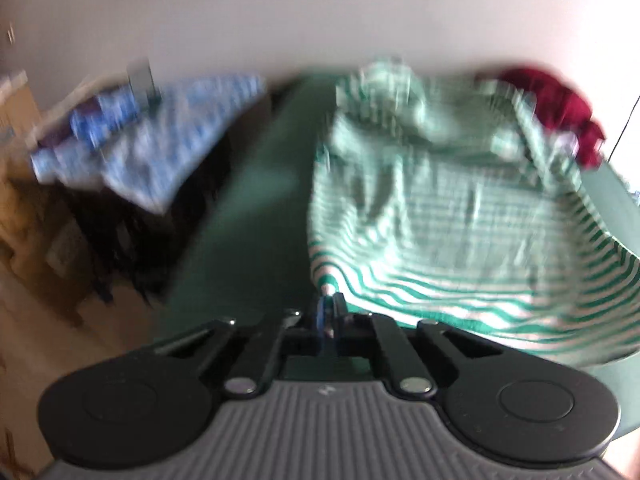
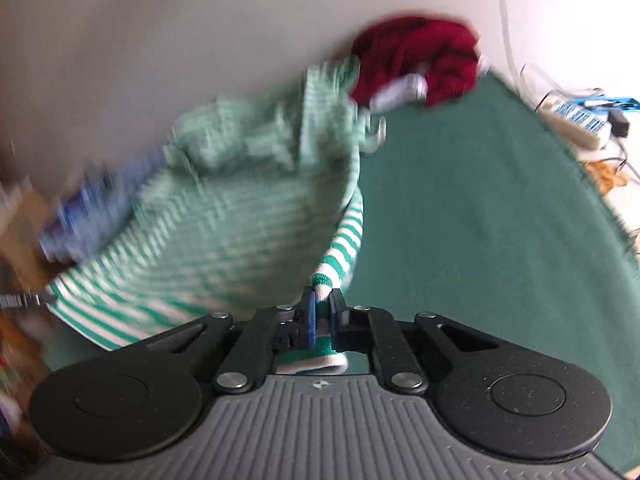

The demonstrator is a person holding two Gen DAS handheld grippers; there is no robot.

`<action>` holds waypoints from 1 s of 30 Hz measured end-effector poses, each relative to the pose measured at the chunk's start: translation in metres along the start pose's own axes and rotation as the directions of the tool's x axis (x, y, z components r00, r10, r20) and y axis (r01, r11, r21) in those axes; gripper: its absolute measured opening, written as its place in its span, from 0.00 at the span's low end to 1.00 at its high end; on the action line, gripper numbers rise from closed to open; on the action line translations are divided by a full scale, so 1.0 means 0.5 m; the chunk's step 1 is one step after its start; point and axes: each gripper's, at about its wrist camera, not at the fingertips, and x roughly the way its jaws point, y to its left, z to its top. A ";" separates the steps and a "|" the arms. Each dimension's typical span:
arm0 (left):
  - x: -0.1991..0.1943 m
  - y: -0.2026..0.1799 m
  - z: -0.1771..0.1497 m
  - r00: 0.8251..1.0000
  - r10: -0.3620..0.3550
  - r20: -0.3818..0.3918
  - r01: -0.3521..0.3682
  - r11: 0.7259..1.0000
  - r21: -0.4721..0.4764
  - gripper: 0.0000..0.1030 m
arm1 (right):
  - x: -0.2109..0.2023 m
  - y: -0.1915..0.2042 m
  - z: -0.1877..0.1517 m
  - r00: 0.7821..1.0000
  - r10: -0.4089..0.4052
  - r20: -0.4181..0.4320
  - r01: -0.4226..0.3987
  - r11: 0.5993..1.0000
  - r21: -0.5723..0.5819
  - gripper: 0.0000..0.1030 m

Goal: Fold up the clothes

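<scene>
mostly blurred frames, but the green/white striped shirt [image 1: 452, 216] is clear enough: it's stretched between both grippers, raised off the green table cover [image 1: 256, 216], sagging in the mid w/ its far part bunched toward the wall [image 1: 320, 12]. left gripper [image 1: 329, 308] is pinched tight on the shirt's near-left hem corner, blue pads closed w/ fabric between them. right gripper [image 2: 322, 306] is clamped on the shirt's [image 2: 224, 216] striped edge at the right side, a short bit of cloth poking back thru the fingers toward the cam. in the right wrist view the left gripper's tip [image 2: 24, 301] shows at the shirt's far left corner, touching it.

beyond the shirt: dark red garment [image 2: 420, 56] heaped at the back of the table against the wall, w/ a white piece [image 2: 400, 90] tucked in it; striped shirt's bunched end is just beside it. blue/white patterned garment [image 1: 160, 140] sits off the table's left edge, on smth i can't make out. power strip [image 2: 576, 120] w/ cables lies past the table cover's [image 2: 480, 200] right edge. wood floor [image 1: 36, 320] at lower left, dark shape beside it, too blurred to id.
</scene>
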 end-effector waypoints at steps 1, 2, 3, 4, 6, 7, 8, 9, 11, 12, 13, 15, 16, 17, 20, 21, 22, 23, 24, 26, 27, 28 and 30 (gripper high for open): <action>-0.026 0.003 -0.001 1.000 -0.011 0.021 0.011 1.000 0.014 0.00 | -0.031 -0.002 0.013 0.999 0.033 0.032 -0.034 0.999 0.034 0.06; -0.052 0.006 -0.001 0.999 -0.023 0.041 0.022 0.999 0.028 0.00 | -0.063 -0.006 0.024 0.995 0.076 0.064 -0.081 0.994 0.069 0.04; -0.078 0.010 -0.002 0.997 -0.035 0.062 0.033 0.999 0.042 0.00 | -0.095 -0.010 0.031 0.989 0.116 0.097 -0.125 0.987 0.096 0.03; -0.104 0.013 -0.003 0.996 -0.048 0.082 0.043 0.997 0.056 0.00 | -0.122 -0.013 0.032 0.981 0.149 0.127 -0.163 0.981 0.109 0.03; -0.156 0.019 -0.004 0.990 -0.073 0.121 0.063 0.994 0.086 0.09 | -0.145 0.000 0.021 0.983 0.121 0.135 -0.134 0.987 0.086 0.03; -0.169 0.022 -0.009 0.989 -0.080 0.127 0.067 0.992 0.105 0.13 | -0.144 0.007 0.012 0.990 0.073 0.125 -0.082 0.994 0.068 0.03; -0.149 0.021 -0.022 0.993 -0.071 0.099 0.057 0.989 0.135 0.15 | -0.131 0.009 -0.002 0.995 0.000 0.103 -0.006 0.998 0.058 0.03; -0.121 0.016 -0.038 0.996 -0.056 0.066 0.044 0.985 0.168 0.17 | -0.114 0.005 -0.015 0.995 -0.055 0.081 0.049 0.996 0.077 0.03; -0.054 0.001 -0.074 0.999 -0.033 0.003 0.032 0.969 0.247 0.19 | -0.078 -0.009 -0.039 0.990 -0.132 0.048 0.123 0.981 0.152 0.03; -0.020 -0.007 -0.093 0.999 -0.020 -0.028 0.028 0.958 0.286 0.28 | -0.062 -0.014 -0.048 0.986 -0.165 0.034 0.157 0.971 0.181 0.03; 0.004 -0.011 -0.104 0.999 -0.012 -0.048 0.027 0.951 0.310 0.30 | -0.049 -0.014 -0.055 0.981 -0.191 0.029 0.182 0.964 0.195 0.03; 0.017 -0.002 -0.096 0.999 -0.022 -0.046 0.034 0.955 0.294 0.30 | -0.030 -0.009 -0.061 0.973 -0.229 0.020 0.220 0.953 0.209 0.03; 0.024 0.002 -0.092 0.999 -0.026 -0.044 0.038 0.957 0.287 0.29 | -0.024 -0.007 -0.062 0.970 -0.242 0.016 0.233 0.949 0.213 0.03; 0.030 0.007 -0.089 0.999 -0.031 -0.043 0.042 0.959 0.279 0.29 | -0.022 -0.005 -0.061 0.969 -0.248 0.015 0.239 0.946 0.220 0.04; 0.050 0.020 -0.077 0.998 -0.045 -0.039 0.053 0.965 0.256 0.30 | -0.025 -0.004 -0.058 0.963 -0.270 0.020 0.258 0.936 0.240 0.04; 0.056 0.024 -0.073 0.998 -0.049 -0.037 0.057 0.967 0.248 0.25 | -0.026 -0.003 -0.057 0.960 -0.278 0.023 0.264 0.933 0.246 0.05; 0.063 0.028 -0.069 0.998 -0.054 -0.036 0.061 0.969 0.240 0.11 | -0.029 -0.003 -0.057 0.958 -0.286 0.026 0.271 0.929 0.254 0.05; 0.069 0.033 -0.066 0.998 -0.058 -0.034 0.065 0.970 0.233 0.08 | -0.032 -0.003 -0.059 0.955 -0.296 0.031 0.278 0.924 0.263 0.05; 0.076 0.037 -0.062 0.997 -0.063 -0.032 0.069 0.972 0.225 0.07 | -0.031 -0.006 -0.060 0.951 -0.306 0.031 0.287 0.918 0.273 0.05; 0.089 0.046 -0.054 0.997 -0.072 -0.029 0.076 0.975 0.209 0.07 | -0.032 -0.012 -0.063 0.945 -0.326 0.022 0.305 0.905 0.296 0.05; 0.095 0.050 -0.050 0.997 -0.076 -0.027 0.080 0.976 0.201 0.06 | -0.033 -0.016 -0.064 0.947 -0.321 0.017 0.300 0.903 0.307 0.07; 0.102 0.055 -0.046 0.996 -0.081 -0.026 0.084 0.977 0.194 0.06 | -0.035 -0.019 -0.066 0.949 -0.315 0.010 0.297 0.905 0.305 0.08; 0.102 0.057 -0.045 0.997 -0.077 -0.022 0.080 0.978 0.191 0.07 | -0.037 -0.010 -0.077 0.940 -0.342 -0.003 0.336 0.924 0.184 0.15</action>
